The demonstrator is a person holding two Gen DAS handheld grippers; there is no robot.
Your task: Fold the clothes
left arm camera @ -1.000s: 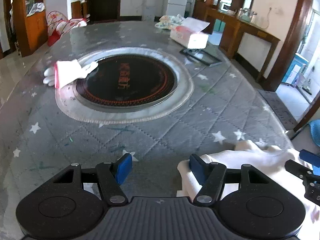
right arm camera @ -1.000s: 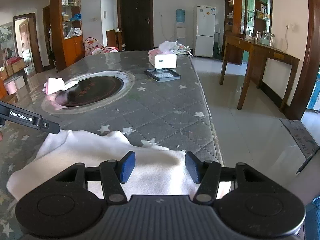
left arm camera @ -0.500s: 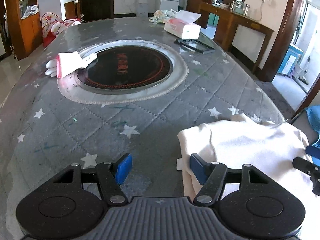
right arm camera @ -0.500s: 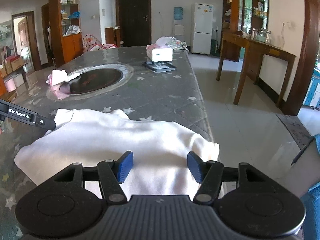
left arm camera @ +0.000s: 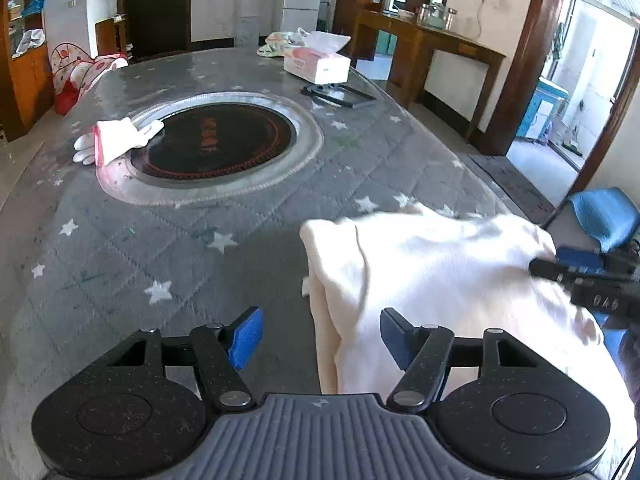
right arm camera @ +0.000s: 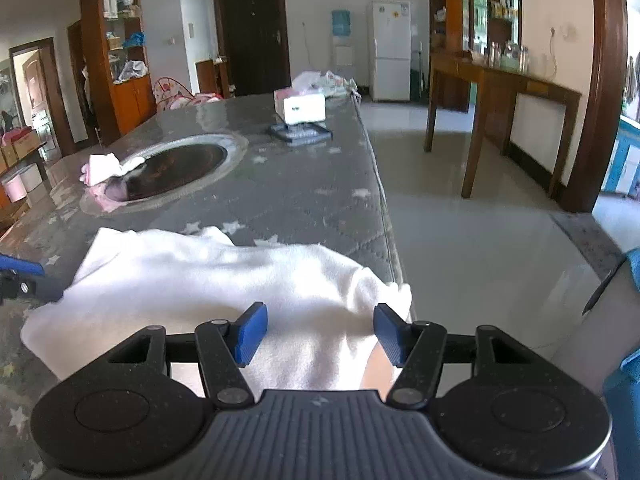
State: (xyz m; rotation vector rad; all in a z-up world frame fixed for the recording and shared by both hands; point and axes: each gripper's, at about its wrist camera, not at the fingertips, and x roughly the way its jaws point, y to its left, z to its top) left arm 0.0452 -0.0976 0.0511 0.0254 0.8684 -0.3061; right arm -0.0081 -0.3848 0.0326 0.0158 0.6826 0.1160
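On the table's (left arm camera: 120, 240) left side a white glove with a pink cuff (left arm camera: 116, 142) lies on the rim of the round black hotplate (left arm camera: 212, 142) set into the middle of the star-patterned grey cover. Farther back, toward the far right corner, a tissue box (left arm camera: 318, 66) sits just behind a flat black tray (left arm camera: 340, 94). The left gripper (left arm camera: 320, 334) hovers over the near edge of the table with its blue pads spread apart and pinching nothing; the left border of the white garment (left arm camera: 440, 272) hangs down between them without being pressed. The garment lies bunched at the table's near right corner, with part of it draped over the right edge and the front edge. The right gripper (right arm camera: 318, 334) hangs above that same cloth, its pads also spread, with the fabric beneath them and not clamped. In the left wrist view the right gripper shows as a dark shape at the garment's right border.
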